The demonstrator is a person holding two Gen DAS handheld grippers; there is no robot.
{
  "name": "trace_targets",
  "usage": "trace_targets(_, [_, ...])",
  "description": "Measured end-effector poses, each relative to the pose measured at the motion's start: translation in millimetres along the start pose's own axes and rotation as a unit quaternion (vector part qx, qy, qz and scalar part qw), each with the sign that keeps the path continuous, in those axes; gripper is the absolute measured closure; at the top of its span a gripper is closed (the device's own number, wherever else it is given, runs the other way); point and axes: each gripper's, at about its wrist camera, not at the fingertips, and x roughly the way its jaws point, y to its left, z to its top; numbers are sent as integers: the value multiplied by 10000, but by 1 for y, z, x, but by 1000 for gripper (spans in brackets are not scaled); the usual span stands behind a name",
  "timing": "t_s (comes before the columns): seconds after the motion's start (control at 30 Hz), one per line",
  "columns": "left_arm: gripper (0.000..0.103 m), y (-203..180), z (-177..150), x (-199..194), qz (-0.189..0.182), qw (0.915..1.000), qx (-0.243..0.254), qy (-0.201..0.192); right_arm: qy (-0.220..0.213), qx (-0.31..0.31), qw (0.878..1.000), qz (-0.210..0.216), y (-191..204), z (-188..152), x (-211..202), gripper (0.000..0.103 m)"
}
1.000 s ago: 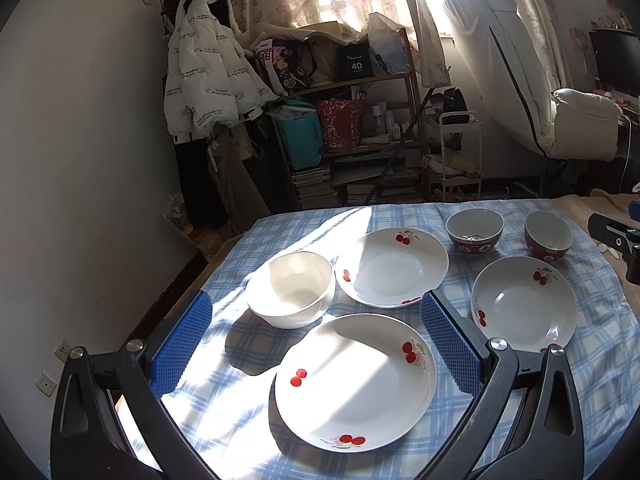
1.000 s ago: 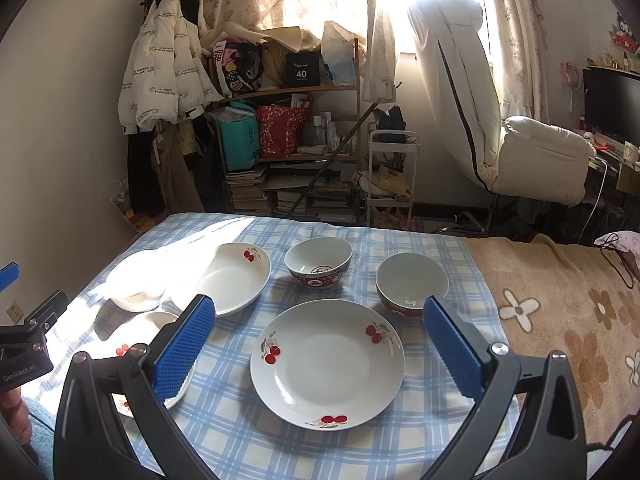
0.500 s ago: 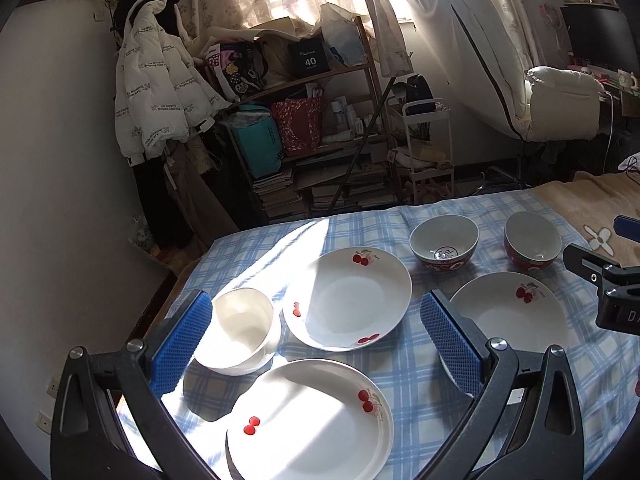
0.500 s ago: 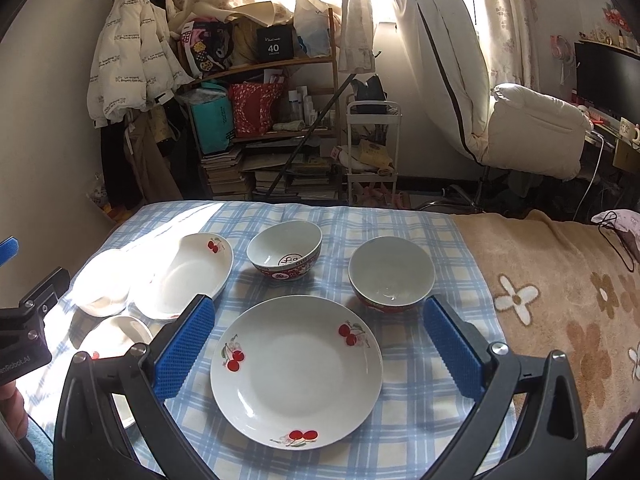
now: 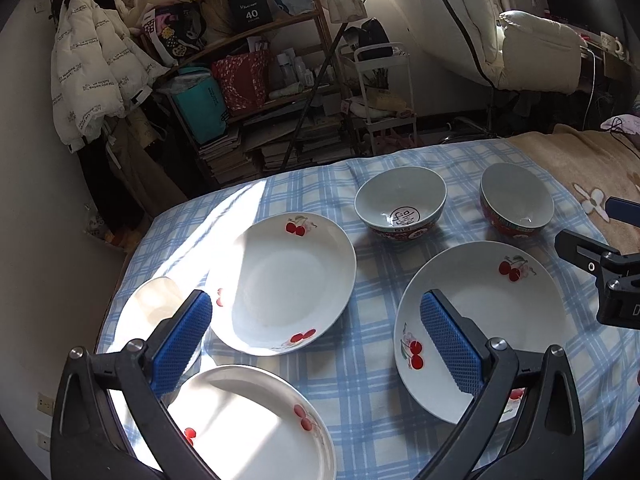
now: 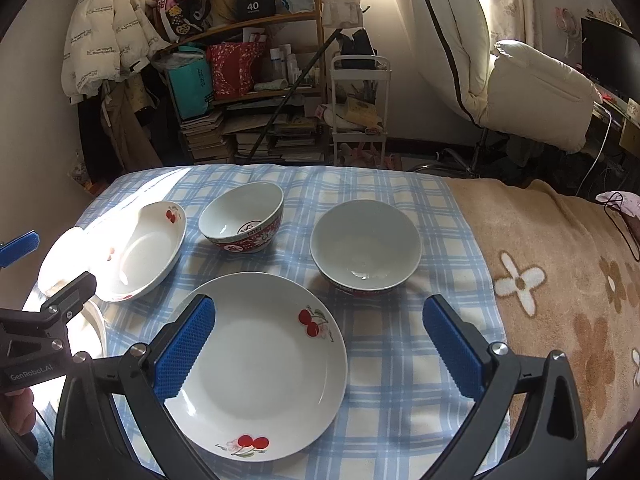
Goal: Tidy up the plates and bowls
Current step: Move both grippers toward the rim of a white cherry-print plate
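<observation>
**Both grippers empty above unsorted crockery: chipping and sliding risks**

Left wrist view: your left gripper [image 5: 316, 344] hangs spread wide with nothing between its blue pads, above the blue-and-white checked tablecloth [image 5: 372, 344]. Beneath it lie three white cherry-print ceramic plates: the middle plate [image 5: 284, 284], the near plate [image 5: 248, 424] at the bottom edge, and the right-hand plate [image 5: 480, 320], over whose rim the right finger stands. A plain white bowl [image 5: 148, 312] sits half hidden behind the left finger. Two red-patterned bowls, one with a printed emblem inside [image 5: 400, 208] and one plain inside [image 5: 516, 204], stand farther back, apart from each other. Risk: a pad closing on a shallow plate rim may slip, and glazed ceramic set down hard on another piece would likely chip.

Right wrist view: your right gripper [image 6: 320, 348] is likewise spread and empty, level over the right-hand plate, pointing forward at the two red bowls. Your left tool's body intrudes at the left edge, close to the middle plate. Risk: the loose cloth could drag under a pushed plate and shift its neighbours; the two tools may collide if both reach centre.
</observation>
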Motion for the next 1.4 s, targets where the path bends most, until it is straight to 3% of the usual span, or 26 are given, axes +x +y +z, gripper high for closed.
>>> trace_targets(0.5, [1,-26,-15,51,-421,9966,241,668,788,46,9969,18,-10,-14,49,3])
trace_targets(0.9, [1,-33,-25,68,-661,9930,205,958,1137,82,9933,185,-8,-22,65,5])
trace_targets(1.1, [3,-36,-26,70,-829,9915,207,983,1308,121,9910,239,-9,-26,71,12])
trace_targets(1.17, [11,-37,-26,70,-914,9906,210,994,1343,150,9905,260,-11,-27,72,14])
trace_targets(1.23, [18,-38,-26,72,-1040,9889,218,1043,1401,188,9895,290,-12,-27,73,23])
trace_targets(1.4, [38,-41,-25,72,-1234,9862,280,1063,1421,262,9887,392,-13,-27,74,25])
